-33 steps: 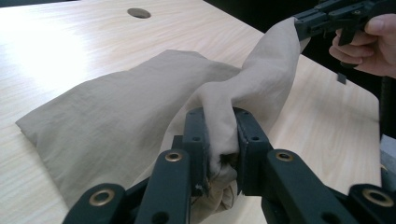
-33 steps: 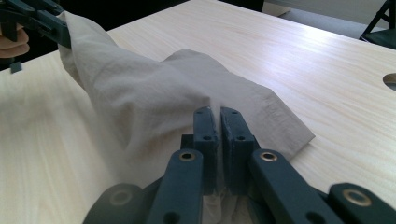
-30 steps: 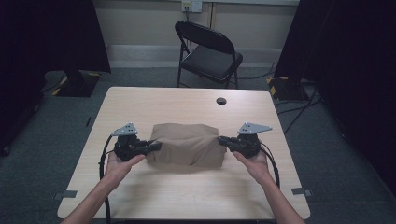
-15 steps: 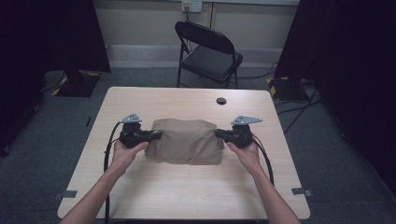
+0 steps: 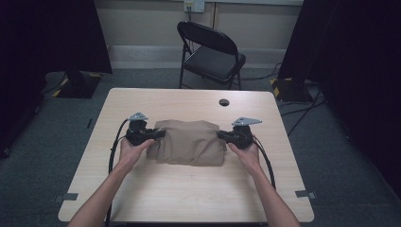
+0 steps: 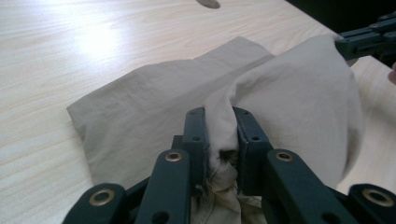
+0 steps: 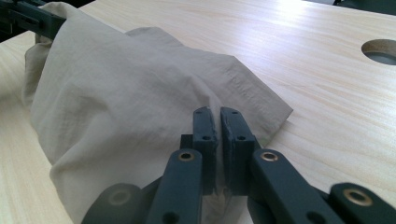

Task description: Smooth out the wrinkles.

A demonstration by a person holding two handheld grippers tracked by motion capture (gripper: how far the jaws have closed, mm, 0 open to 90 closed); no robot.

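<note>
Khaki cloth (image 5: 189, 142), pinched at opposite ends by left gripper (image 6: 219, 140) and right gripper (image 7: 217, 144), could slip from the right's thin bite.

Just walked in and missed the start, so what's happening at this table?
A person is handling a tan cloth with a gripper in each hand. The left gripper is clamped on a bunched fold at one end, and the right gripper pinches the opposite end. The cloth lies partly folded in the middle of the wooden table, with its held ends raised a little.
</note>
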